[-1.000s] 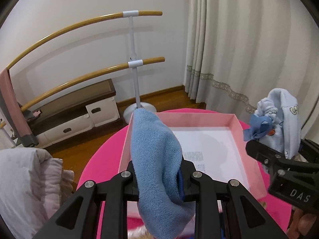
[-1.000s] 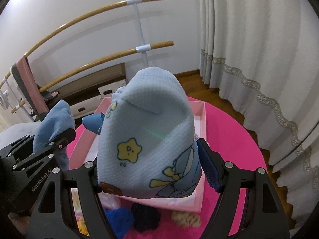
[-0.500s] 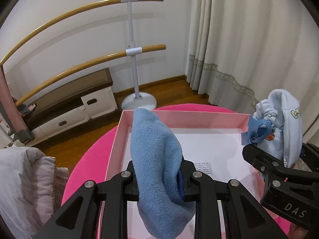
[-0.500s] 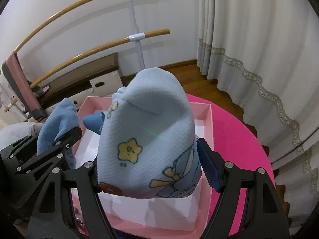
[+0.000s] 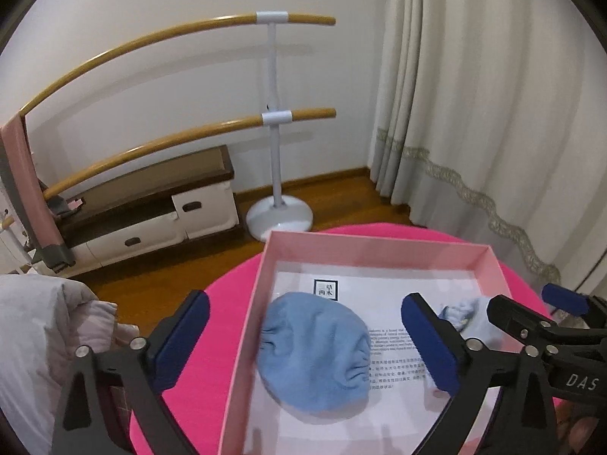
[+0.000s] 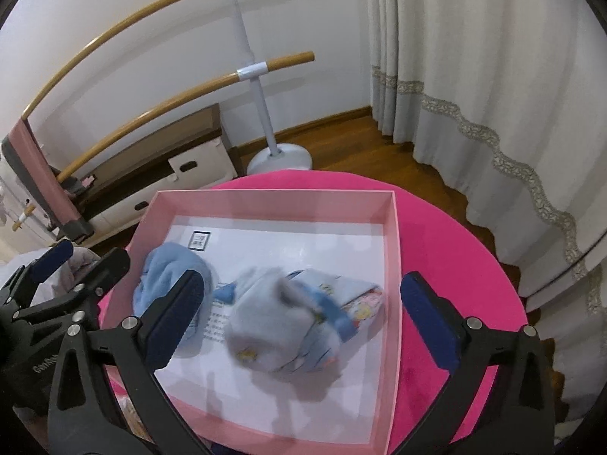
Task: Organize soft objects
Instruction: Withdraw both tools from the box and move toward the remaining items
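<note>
Both grippers hang over the pink box [image 6: 392,265] on the round bench [image 6: 436,235], and both are spread wide with nothing between their pads. Left gripper [image 5: 303,341] released, and the blue cloth [image 5: 315,349] lies crumpled on the box's paper lining, left side, right under it. Right gripper [image 6: 303,322] released too, and the printed sock [image 6: 303,322] is a blur beneath it, just right of the cloth, so I'd say it's dropping or only just landing. Smart placing: side by side, not stacked, leaving the far half of the box free for more soft things. Both items look to be inside the walls. Next, I'd guess, the grippers go for another item.
</note>
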